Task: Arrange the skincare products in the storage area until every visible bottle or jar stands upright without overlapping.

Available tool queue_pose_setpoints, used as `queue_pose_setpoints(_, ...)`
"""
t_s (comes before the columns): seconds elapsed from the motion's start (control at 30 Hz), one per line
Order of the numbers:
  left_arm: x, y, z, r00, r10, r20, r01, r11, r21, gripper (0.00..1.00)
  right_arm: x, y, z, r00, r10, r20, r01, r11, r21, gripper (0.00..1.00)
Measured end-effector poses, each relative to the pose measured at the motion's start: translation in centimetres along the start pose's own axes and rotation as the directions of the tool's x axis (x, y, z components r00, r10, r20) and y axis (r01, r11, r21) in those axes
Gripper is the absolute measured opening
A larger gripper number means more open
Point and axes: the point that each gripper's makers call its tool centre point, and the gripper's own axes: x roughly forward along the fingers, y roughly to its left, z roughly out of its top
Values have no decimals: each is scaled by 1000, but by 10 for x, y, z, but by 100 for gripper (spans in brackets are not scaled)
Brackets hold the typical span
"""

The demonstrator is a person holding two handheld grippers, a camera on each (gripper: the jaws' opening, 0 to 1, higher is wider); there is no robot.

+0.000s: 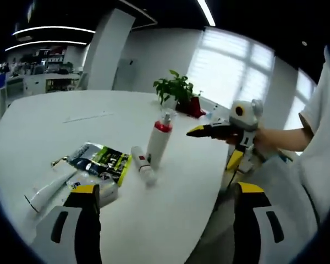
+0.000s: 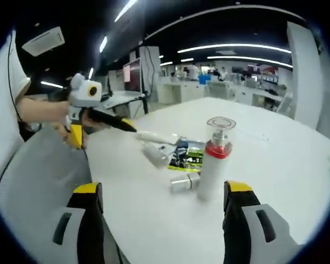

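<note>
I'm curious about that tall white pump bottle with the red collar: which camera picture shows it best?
The right gripper view: the white pump bottle with the red collar stands upright, close and large, its clear cap plain. In the left gripper view the same bottle looks smaller and farther away, beside a lying white tube.

White table [image 1: 55, 110], upright pump bottle [image 1: 159, 142], fallen small bottle [image 1: 142, 163], lying tube [image 1: 48, 192], sachet [image 1: 100, 159], potted plant [image 1: 177, 93]

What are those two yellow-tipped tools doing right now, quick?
Left tool: open, holding nothing.
Right tool: open, holding nothing.
</note>
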Motion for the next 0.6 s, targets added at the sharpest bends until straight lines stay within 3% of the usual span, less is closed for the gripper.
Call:
queue_pose_setpoints(0.13, -16, 2, -10, 999, 46, -8, -46, 999, -8, 95, -5, 7, 2, 999, -4, 37, 3, 999, 36, 90)
queue_pose_setpoints(0.37, -38, 4, -7, 994, 106, 32, -105, 994, -33, 95, -12, 22, 13, 995, -21, 99, 10, 995, 104, 91)
queue_pose_setpoints(0.6, -56, 2, -14, 988, 151, 35, -150, 988, -27, 95, -18, 39, 13, 993, -28, 111, 15, 993, 114, 90)
